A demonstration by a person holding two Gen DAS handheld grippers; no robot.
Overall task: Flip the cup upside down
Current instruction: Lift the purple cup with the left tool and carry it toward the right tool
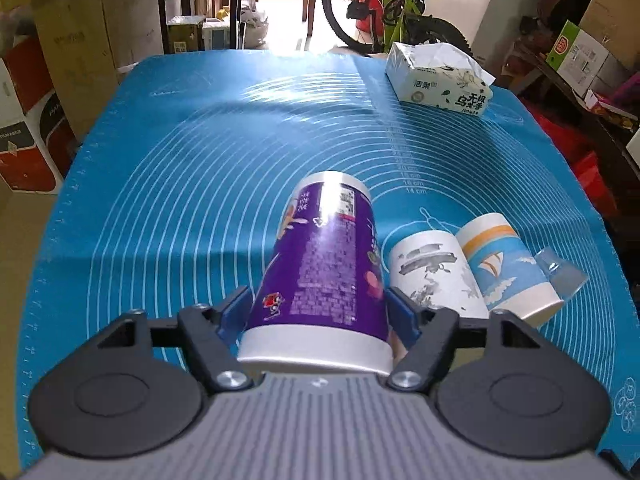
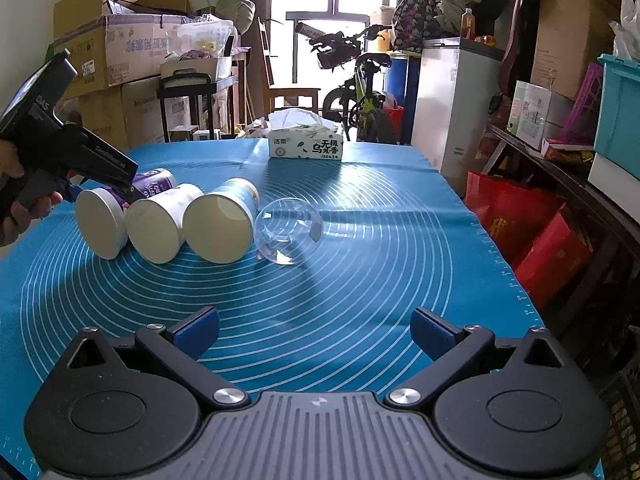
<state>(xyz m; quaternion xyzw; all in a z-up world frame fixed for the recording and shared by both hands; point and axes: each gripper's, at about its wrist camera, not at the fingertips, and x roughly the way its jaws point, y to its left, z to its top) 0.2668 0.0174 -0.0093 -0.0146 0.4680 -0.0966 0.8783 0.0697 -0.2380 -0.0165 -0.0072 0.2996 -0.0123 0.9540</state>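
Note:
A purple paper cup (image 1: 324, 268) lies on its side on the blue mat (image 1: 180, 184), its mouth toward the camera. My left gripper (image 1: 318, 312) has its blue pads on both sides of the cup near the mouth end, shut on it. In the right wrist view the purple cup (image 2: 102, 222) is the leftmost of a row, with the left gripper (image 2: 68, 168) over it. My right gripper (image 2: 314, 332) is open and empty above the mat's near part (image 2: 320, 300).
Beside the purple cup lie a white ink-print cup (image 1: 434, 276) (image 2: 160, 224), a blue sailboat cup (image 1: 508, 268) (image 2: 222, 220) and a clear glass (image 1: 562, 272) (image 2: 290, 230). A tissue box (image 1: 436, 76) (image 2: 306, 142) stands at the far edge. Boxes and a bicycle surround the table.

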